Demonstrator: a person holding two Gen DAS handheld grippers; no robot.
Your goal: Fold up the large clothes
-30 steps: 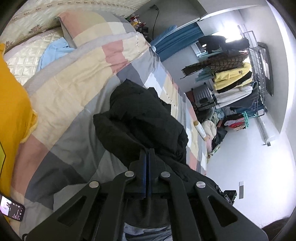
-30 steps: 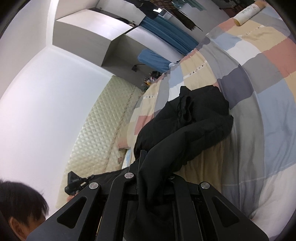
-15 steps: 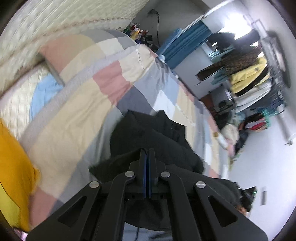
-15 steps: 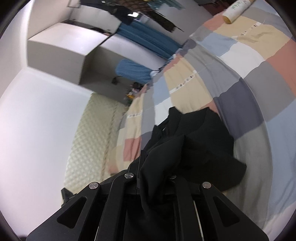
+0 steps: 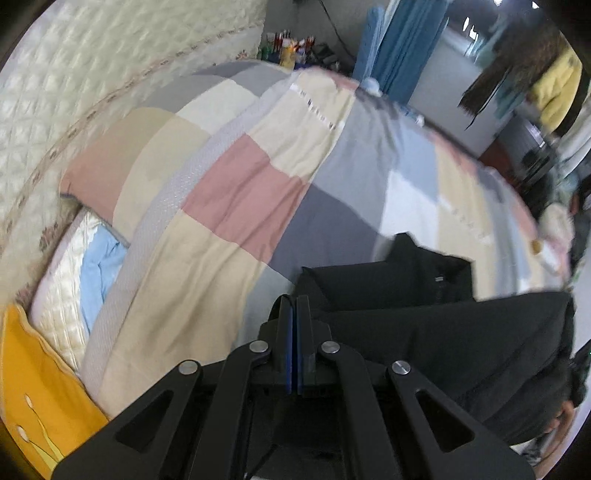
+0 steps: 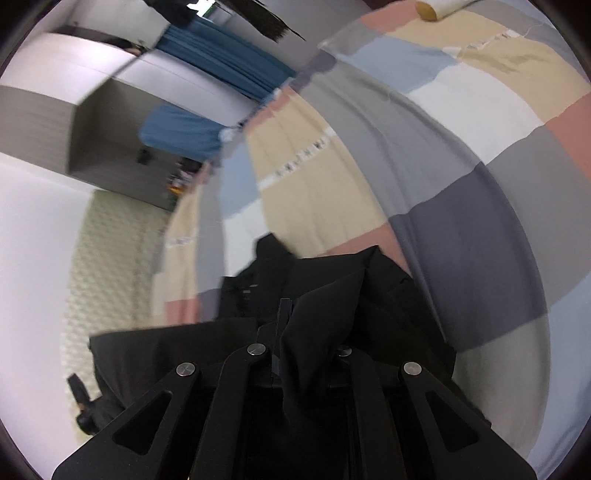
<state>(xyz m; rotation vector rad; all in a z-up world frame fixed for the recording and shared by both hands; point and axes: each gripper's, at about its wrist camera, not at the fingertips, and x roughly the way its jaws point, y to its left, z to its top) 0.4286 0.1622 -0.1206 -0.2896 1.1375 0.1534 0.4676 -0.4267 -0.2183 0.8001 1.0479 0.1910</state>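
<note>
Black fabric is pretty much all I've got in front of both cameras right now. Starting with my left wrist view: the left gripper (image 5: 294, 306) has its jaws pressed together, blue pads meeting with no gap I can see, and the black garment (image 5: 443, 332) starts right at the fingertips and stretches off to the right as a taut band. I'd say the claw is pinched on an edge of it, though the cloth between the pads is too thin to really make out. Further out, more of the garment lies flat on the patchwork duvet (image 5: 240, 192), toward the near edge of the bed. Past the duvet there's a quilted cream headboard (image 5: 74, 92), a light blue cloth (image 5: 101, 273) tucked near the head end, and a yellow pillow (image 5: 33, 387) at the corner of the bed. A blue curtain (image 5: 402, 40) and hanging clothes (image 5: 554, 81) are blurry in the back.

Right wrist view: the right gripper (image 6: 286, 314) is nearly closed and clearly holding the black garment (image 6: 332, 314), a thick bunch of it comes out between the fingers and drapes down over the right one. The rest piles up just ahead on the patchwork duvet (image 6: 461, 166), and a stretched band runs off left. A white roll (image 6: 439, 5) sits at the far edge of the bed. The blue curtain (image 6: 229, 70) shows here too.
</note>
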